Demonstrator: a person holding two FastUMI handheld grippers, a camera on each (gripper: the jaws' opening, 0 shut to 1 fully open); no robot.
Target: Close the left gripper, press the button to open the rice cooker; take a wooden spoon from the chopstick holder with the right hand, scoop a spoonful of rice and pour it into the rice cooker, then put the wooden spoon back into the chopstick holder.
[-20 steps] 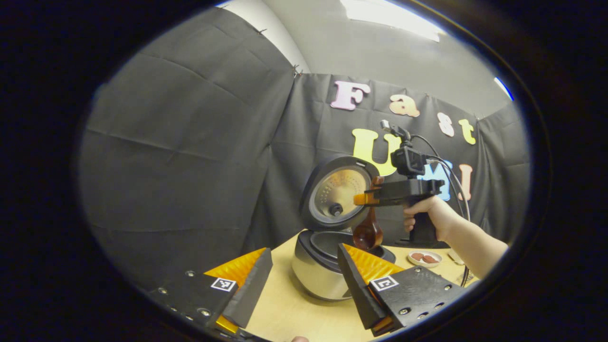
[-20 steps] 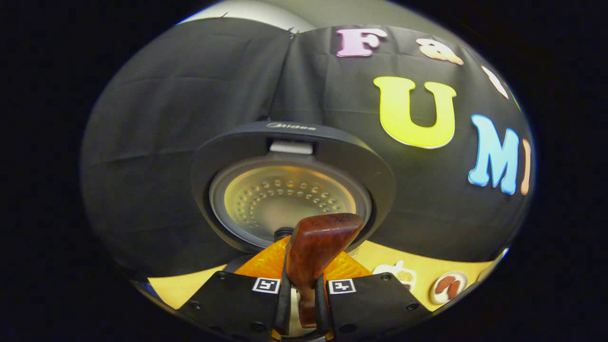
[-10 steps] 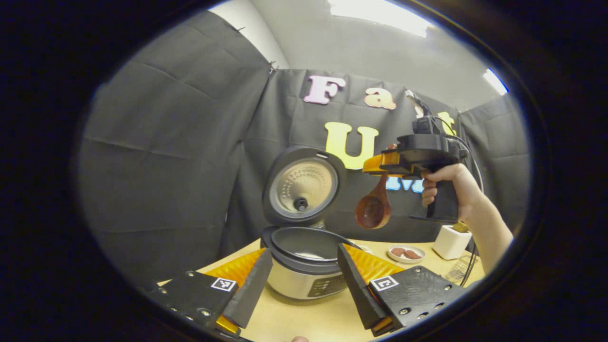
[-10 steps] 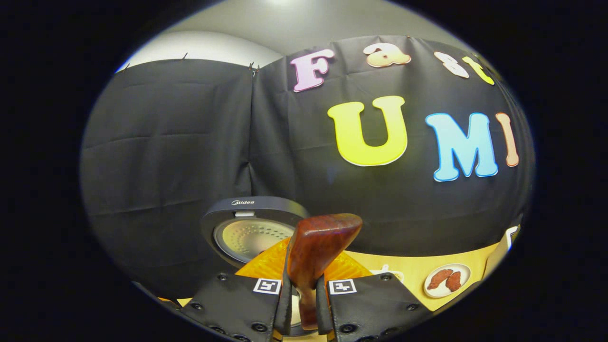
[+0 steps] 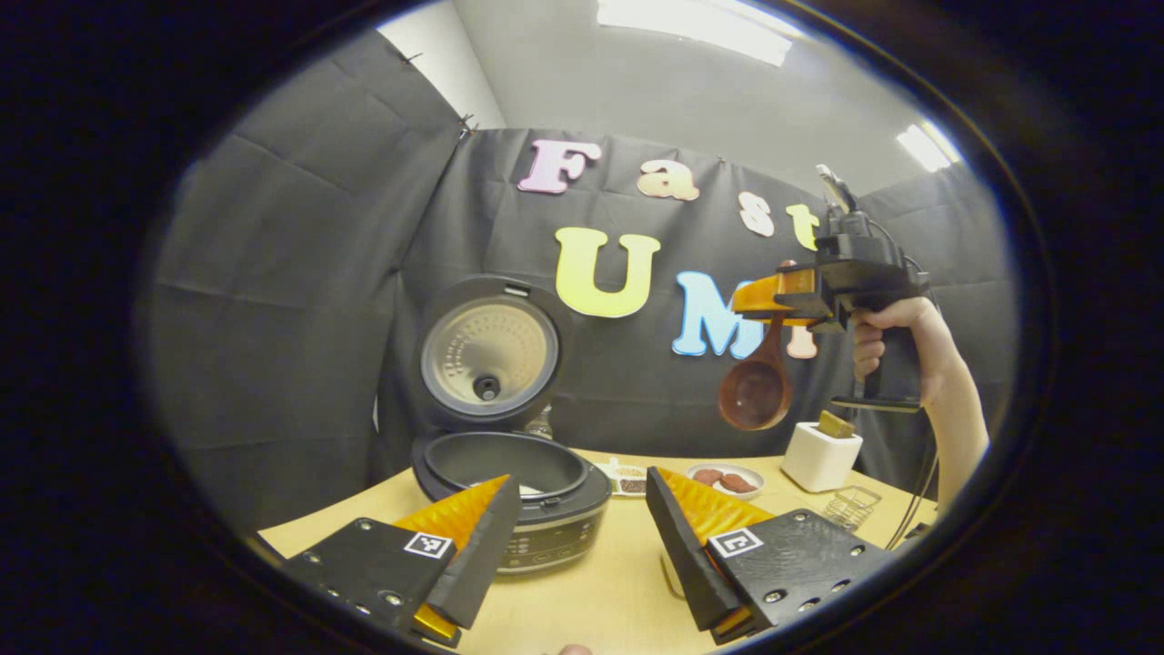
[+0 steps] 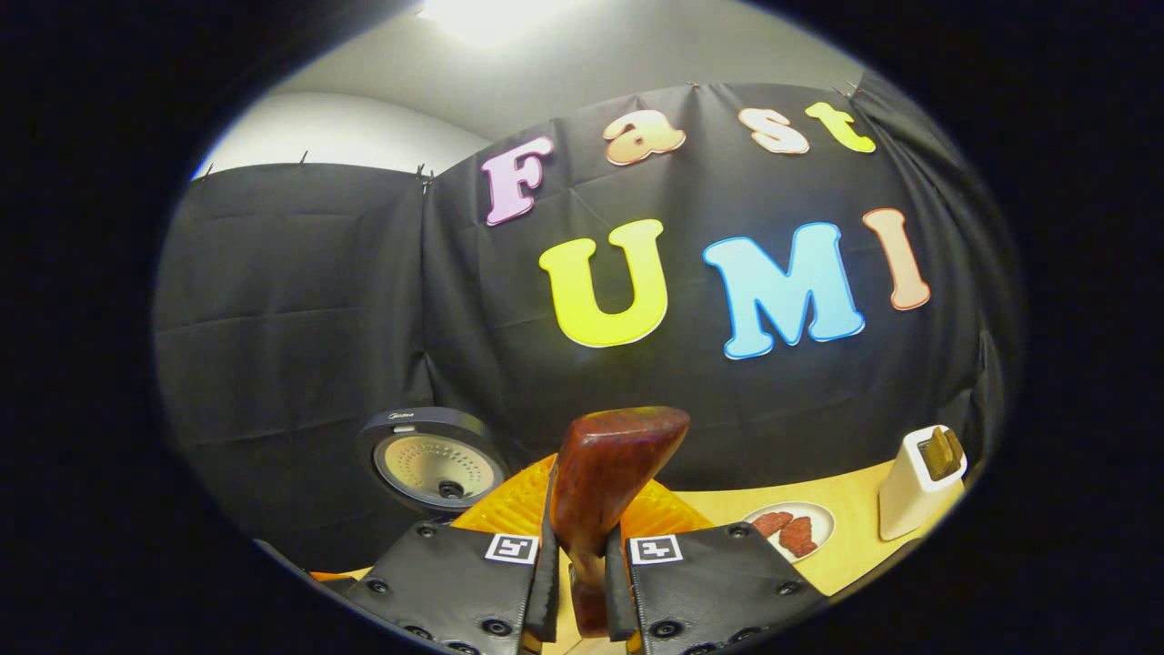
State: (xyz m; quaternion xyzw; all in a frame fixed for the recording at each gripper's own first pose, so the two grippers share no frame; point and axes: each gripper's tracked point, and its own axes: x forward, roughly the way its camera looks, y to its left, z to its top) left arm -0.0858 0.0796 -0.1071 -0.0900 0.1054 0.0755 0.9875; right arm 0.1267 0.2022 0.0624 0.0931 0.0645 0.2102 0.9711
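Nearest my left hand, in the left gripper view, my left claw point(image 5: 582, 537) was spread wide with nothing between its fingers, held low over the wooden counter point(image 5: 591, 600). Just beyond its fingertips stood the rice cooker point(image 5: 514, 487), its lid point(image 5: 491, 350) swung upright and the inner pot exposed. Past the cooker, toward the back of the counter, lay a small plate point(image 5: 726, 477) with reddish pieces on it, beside it a little white dish of dark bits point(image 5: 627, 480), and to the right a wire rack point(image 5: 850, 503). Further right stood the white chopstick holder point(image 5: 821, 455) with something tan poking from its top. Above that holder my right claw point(image 5: 773, 296) hung in the air, my hand point(image 5: 896, 341) wrapped round its grip, and the wooden spoon point(image 5: 757, 387) dangled from it, bowl downward, well above the counter and well apart from the cooker.

Close up in the right gripper view, my right claw point(image 6: 582, 582) was clenched on the spoon handle point(image 6: 605, 491), both fingers pressing its sides, the handle end rising up between them. Beyond, low to the left, was the open cooker lid point(image 6: 432, 462); to the right sat the plate point(image 6: 789, 528) and, further right, the chopstick holder point(image 6: 914, 491).
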